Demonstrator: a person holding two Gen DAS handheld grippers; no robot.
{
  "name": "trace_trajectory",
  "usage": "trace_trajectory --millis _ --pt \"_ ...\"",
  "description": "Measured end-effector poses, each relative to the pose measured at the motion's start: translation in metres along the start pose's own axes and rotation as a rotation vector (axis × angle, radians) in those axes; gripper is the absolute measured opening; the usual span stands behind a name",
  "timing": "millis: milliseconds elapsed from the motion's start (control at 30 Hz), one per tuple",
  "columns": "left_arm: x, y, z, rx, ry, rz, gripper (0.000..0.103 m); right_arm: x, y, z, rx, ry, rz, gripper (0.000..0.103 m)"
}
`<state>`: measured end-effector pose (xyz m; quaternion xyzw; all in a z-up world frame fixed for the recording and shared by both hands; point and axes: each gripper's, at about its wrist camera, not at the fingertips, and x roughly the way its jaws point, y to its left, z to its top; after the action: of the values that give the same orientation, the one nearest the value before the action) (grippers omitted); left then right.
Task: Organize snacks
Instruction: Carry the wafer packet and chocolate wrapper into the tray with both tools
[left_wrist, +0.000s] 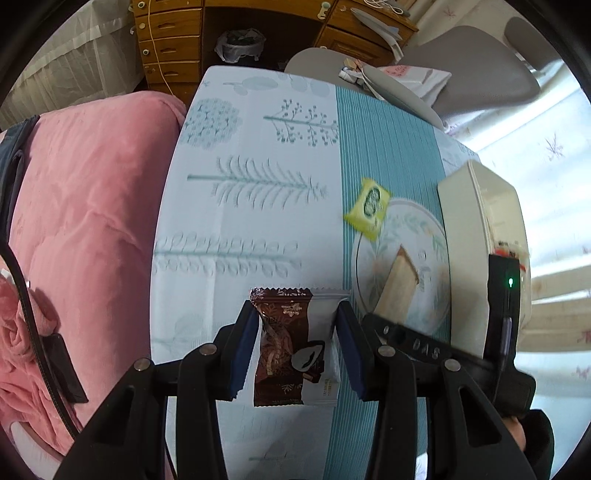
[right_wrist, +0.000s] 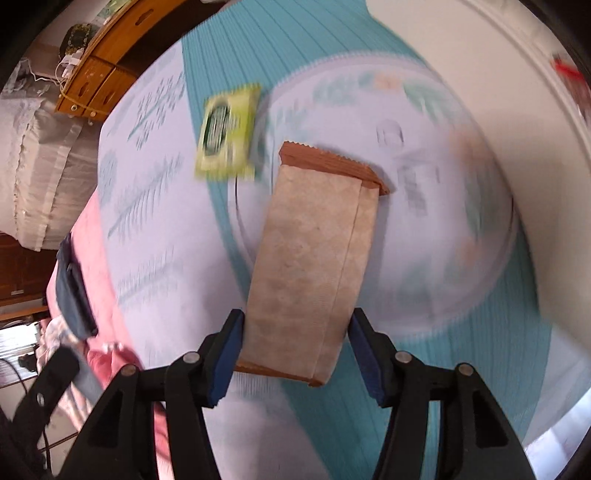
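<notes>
- While the left hand-held gripper (left_wrist: 297, 345) points steeply down over the surface (left_wrist: 240, 221), its blue pads sit narrow against the two sides of a brown-and-white snack packet (left_wrist: 291, 347), which it holds.
- That packet hangs lengthwise between the fingers, its zigzag top edge toward 12 o'clock in the left wrist view, above the pale leaf-printed cloth just beside the teal striped band (left_wrist: 384, 147).
- At 2 o'clock from the packet lies a small yellow-green snack pack (left_wrist: 367, 207), its lower corner overlapping the rim of a round floral plate (left_wrist: 424, 229).
- The right hand-held gripper (right_wrist: 295, 354) carries a long tan wrapper bar (right_wrist: 314, 266) with reddish-brown crimped ends; the left pad presses its side, the right pad is at its other edge, and the bar tilts toward 1 o'clock over the plate (right_wrist: 461, 240).
- In the right wrist view the yellow-green pack (right_wrist: 227, 134) sits at 11 o'clock from the bar, blurred.
- A cream-white container (left_wrist: 476, 236) stands at 3 o'clock of the plate, touching or nearly touching its rim.
- A pink blanket (left_wrist: 92, 221) lies at 9 o'clock of the surface.
</notes>
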<state>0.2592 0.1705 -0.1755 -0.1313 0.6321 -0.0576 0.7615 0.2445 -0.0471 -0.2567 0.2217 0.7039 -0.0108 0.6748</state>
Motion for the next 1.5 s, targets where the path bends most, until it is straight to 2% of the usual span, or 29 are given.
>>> trace_trajectory --millis 267,500,733,867,1067,1500 --pt "-0.017 -0.001 -0.041 0.024 0.026 -0.004 0.042 -0.013 -0.002 -0.063 -0.02 0.073 0.045 0.056" --pt "-0.031 -0.008 -0.063 0.047 0.026 -0.006 0.042 -0.04 -0.004 -0.089 -0.084 0.066 0.089 0.055" --pt "-0.045 -0.028 -0.078 0.025 -0.003 -0.013 0.042 -0.072 -0.02 -0.109 -0.18 0.061 0.13 0.055" --pt "-0.051 -0.046 -0.086 -0.007 -0.023 -0.024 0.042 -0.092 -0.023 -0.113 -0.272 0.055 0.151 0.055" --pt "-0.056 -0.08 -0.099 -0.059 -0.067 -0.037 0.042 -0.127 -0.035 -0.109 -0.405 -0.007 0.16 0.055" --pt "-0.049 -0.173 -0.11 -0.096 -0.153 -0.094 0.042 -0.188 -0.091 -0.082 -0.601 -0.125 0.105 0.055"
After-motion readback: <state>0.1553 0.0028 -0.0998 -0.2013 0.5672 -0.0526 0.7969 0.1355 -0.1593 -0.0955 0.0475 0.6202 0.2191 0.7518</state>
